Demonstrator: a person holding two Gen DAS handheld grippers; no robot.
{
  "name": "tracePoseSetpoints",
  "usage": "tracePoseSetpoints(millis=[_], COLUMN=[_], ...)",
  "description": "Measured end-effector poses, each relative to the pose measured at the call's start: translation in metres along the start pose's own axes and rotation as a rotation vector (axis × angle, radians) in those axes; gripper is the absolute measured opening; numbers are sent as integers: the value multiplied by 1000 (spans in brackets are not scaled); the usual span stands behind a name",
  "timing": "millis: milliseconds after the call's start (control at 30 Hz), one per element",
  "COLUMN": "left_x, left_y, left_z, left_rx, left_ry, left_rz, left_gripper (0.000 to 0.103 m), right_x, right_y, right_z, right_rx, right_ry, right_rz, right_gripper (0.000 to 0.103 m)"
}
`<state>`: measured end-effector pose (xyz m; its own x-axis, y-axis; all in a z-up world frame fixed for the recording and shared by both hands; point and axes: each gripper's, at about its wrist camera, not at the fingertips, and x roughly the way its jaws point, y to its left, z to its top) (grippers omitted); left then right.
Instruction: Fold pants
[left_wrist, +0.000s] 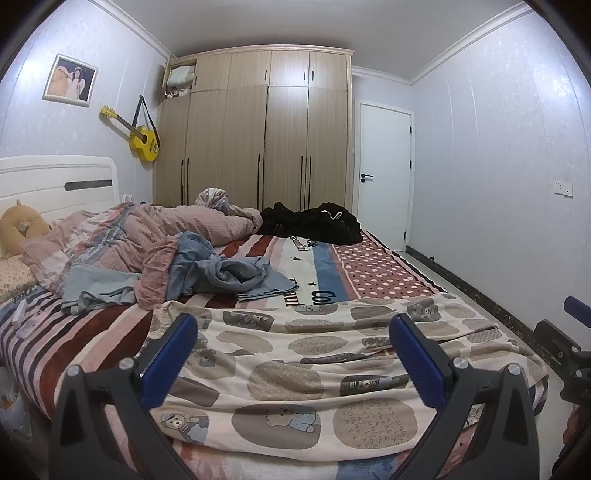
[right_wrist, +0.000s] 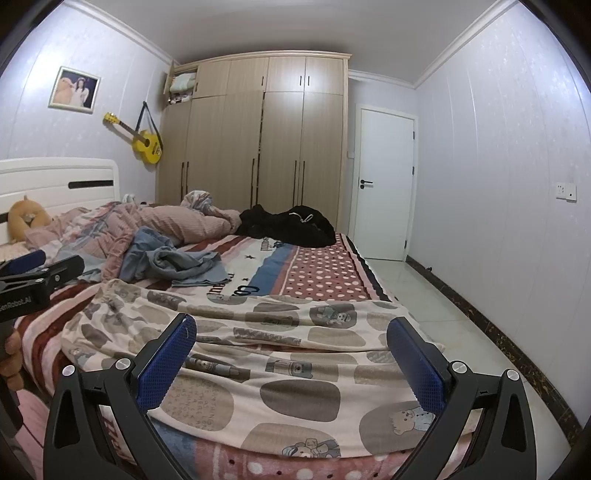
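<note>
Cream pants (left_wrist: 295, 365) printed with grey-brown patches and bears lie spread flat across the near end of the bed; they also show in the right wrist view (right_wrist: 266, 354). My left gripper (left_wrist: 295, 328) is open and empty, hovering just above the pants near the bed's front edge. My right gripper (right_wrist: 291, 328) is open and empty, also above the pants, further right. Each gripper shows at the edge of the other's view: the right one (left_wrist: 569, 332) and the left one (right_wrist: 33, 273).
A crumpled blue-grey garment (left_wrist: 221, 273) and a pink striped duvet (left_wrist: 147, 229) lie mid-bed. A black garment (left_wrist: 314, 221) lies at the far end. The wardrobe (left_wrist: 258, 129) and white door (left_wrist: 384, 173) stand behind. Tiled floor (right_wrist: 461, 314) runs right of the bed.
</note>
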<state>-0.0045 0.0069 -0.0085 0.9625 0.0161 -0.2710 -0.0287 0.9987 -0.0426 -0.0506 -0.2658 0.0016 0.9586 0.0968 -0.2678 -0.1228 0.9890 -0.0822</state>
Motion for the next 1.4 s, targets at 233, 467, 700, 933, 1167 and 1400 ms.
tracePoseSetpoints(millis=[233,467,700,933,1167,1400], left_x=[-4,12,13,16,20,22], left_y=[1,0,0,2,5,6], left_z=[-4,-1,-2,-4,-5,-6], left_rx=[3,-3,-4,-5,-9,-12], left_ry=[4,11,11,16,25,30], left_rz=[-1,-2,0,0,0,-1], left_gripper=[102,102,102,102,102,102], right_x=[0,2,4,5,9,11], right_y=[1,0,2,3,3,-2], right_z=[0,-2,-3,-4,-7,-8], right_rx=[0,2,6,8,13,39], right_ry=[0,1,7,10,21,25], right_rz=[0,2,3,3,-2,-8], right_gripper=[103,103,103,103,103,103])
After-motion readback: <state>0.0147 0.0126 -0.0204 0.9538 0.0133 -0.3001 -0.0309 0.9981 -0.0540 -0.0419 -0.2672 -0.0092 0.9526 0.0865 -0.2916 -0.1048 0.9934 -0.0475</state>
